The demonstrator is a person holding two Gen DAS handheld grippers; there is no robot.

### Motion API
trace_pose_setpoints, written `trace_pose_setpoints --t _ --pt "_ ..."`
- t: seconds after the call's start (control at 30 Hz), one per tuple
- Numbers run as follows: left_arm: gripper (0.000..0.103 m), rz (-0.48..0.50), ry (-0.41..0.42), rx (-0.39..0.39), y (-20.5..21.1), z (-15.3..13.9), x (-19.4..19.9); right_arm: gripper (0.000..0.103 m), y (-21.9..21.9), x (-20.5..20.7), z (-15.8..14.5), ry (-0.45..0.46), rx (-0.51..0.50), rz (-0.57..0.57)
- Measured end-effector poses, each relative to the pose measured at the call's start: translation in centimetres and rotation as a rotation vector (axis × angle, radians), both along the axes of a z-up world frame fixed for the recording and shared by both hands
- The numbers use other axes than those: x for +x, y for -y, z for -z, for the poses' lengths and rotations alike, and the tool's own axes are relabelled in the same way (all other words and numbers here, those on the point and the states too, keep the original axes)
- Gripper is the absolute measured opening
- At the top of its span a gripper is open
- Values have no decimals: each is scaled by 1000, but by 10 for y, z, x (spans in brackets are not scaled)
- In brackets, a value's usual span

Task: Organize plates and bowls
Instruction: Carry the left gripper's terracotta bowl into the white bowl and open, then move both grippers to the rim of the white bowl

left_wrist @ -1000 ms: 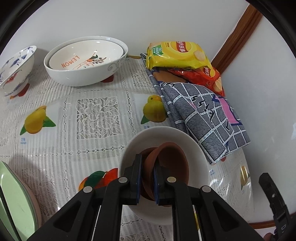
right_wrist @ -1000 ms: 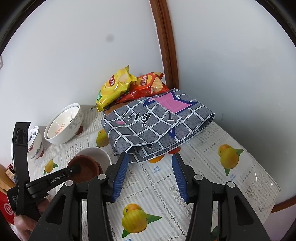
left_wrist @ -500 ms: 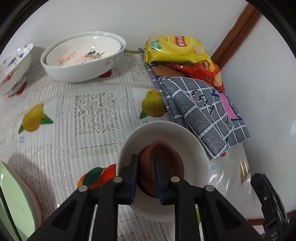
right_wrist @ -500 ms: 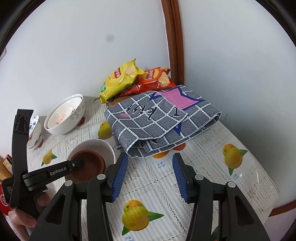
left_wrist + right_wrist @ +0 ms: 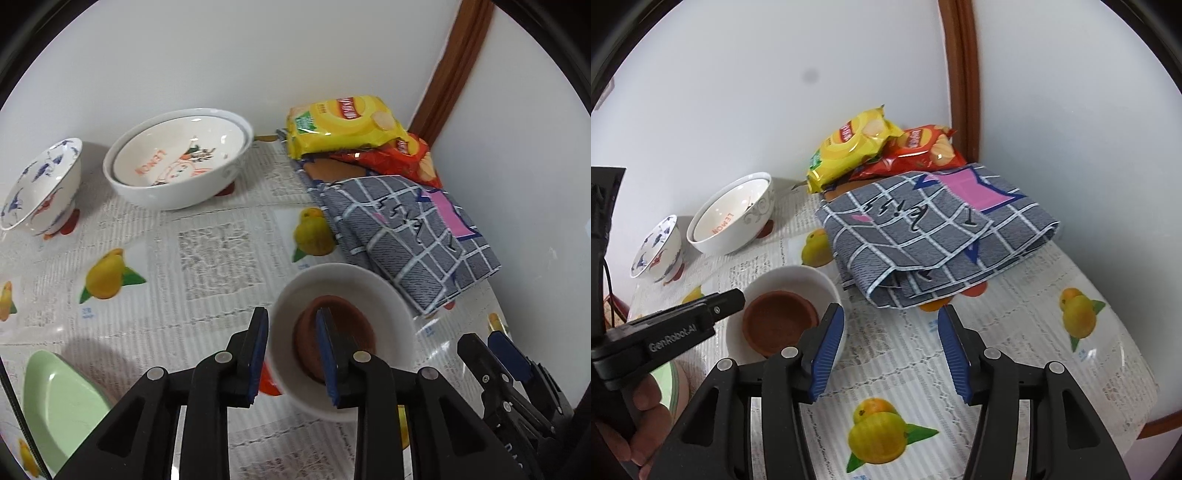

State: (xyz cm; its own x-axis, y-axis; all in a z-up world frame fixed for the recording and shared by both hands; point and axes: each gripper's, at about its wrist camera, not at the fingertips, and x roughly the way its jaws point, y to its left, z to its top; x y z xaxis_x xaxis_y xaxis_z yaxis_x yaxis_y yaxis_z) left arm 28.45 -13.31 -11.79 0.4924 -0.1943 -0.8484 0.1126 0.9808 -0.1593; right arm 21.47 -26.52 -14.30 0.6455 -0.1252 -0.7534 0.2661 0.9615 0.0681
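A small brown bowl [image 5: 343, 332] lies inside a white bowl [image 5: 369, 284] near the table's front; both show in the right wrist view, brown bowl [image 5: 779, 321] and white bowl [image 5: 790, 280]. My left gripper [image 5: 293, 354] is open, its jaws astride the white bowl's near rim, holding nothing. My right gripper [image 5: 888, 350] is open and empty over the tablecloth, right of the white bowl. Two nested white bowls [image 5: 177, 162] and a blue-patterned bowl [image 5: 40, 188] stand at the back. A green plate [image 5: 62, 402] lies at the lower left.
A folded grey checked cloth [image 5: 934, 229] lies at the back right, with a yellow chip bag [image 5: 853, 144] and a red chip bag [image 5: 919, 151] behind it by the wall. The table's edge [image 5: 1145, 424] is close on the right.
My left gripper has opened and let go of the brown bowl, which now rests in the white bowl. The right gripper stays open and has drifted slightly.
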Motion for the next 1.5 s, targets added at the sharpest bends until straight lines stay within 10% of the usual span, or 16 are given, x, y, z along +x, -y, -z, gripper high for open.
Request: trace_pose_setpoints --t 0.8,1.5 --pt "38 28 -103 67 -15 28 12 53 -21 34 45 -105 66 -3" --pt "31 14 -155 -79 -29 31 18 48 -15 39 51 -154 92 25"
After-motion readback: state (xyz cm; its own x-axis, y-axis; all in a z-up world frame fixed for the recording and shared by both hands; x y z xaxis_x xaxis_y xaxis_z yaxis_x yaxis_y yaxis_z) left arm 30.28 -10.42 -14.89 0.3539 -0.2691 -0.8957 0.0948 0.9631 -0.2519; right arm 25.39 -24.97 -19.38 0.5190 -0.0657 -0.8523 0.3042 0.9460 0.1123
